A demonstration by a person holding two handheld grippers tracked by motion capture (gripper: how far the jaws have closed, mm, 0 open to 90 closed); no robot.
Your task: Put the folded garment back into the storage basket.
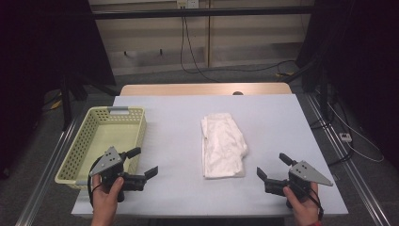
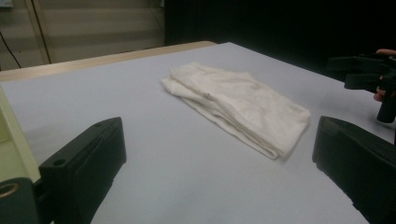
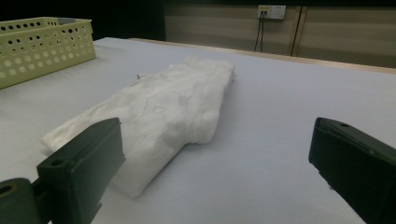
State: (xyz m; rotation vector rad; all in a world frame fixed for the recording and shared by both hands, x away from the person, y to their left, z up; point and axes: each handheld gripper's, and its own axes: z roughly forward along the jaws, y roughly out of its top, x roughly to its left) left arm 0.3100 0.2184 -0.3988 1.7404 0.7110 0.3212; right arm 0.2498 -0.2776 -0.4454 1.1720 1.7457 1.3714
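**Two open claws wait beside a folded white cloth**

Grey floor and dark curtains sit behind a pale table (image 1: 188, 197). From the high view, a folded white cloth (image 1: 223, 145) lies flat in the middle of the table. A yellow-green basket (image 1: 89, 123) with holes sits at about nine o'clock from the cloth, well apart from it. The left gripper (image 1: 143, 161) is at about seven o'clock from the cloth, just beside the basket's near corner. Its jaws stand wide apart with nothing in them. The right gripper (image 1: 271, 164) is at about four o'clock from the cloth. Its jaws are wide apart too, and they hold nothing.

From the left gripper view, the cloth (image 2: 238, 102) lies ahead at twelve o'clock, between the two black jaws but farther off. The right gripper (image 2: 362, 70) shows at two o'clock.

From the right gripper view, the cloth (image 3: 159, 112) lies close at eleven o'clock, and its near end passes behind the left jaw. The basket (image 3: 42, 46) sits at ten o'clock.
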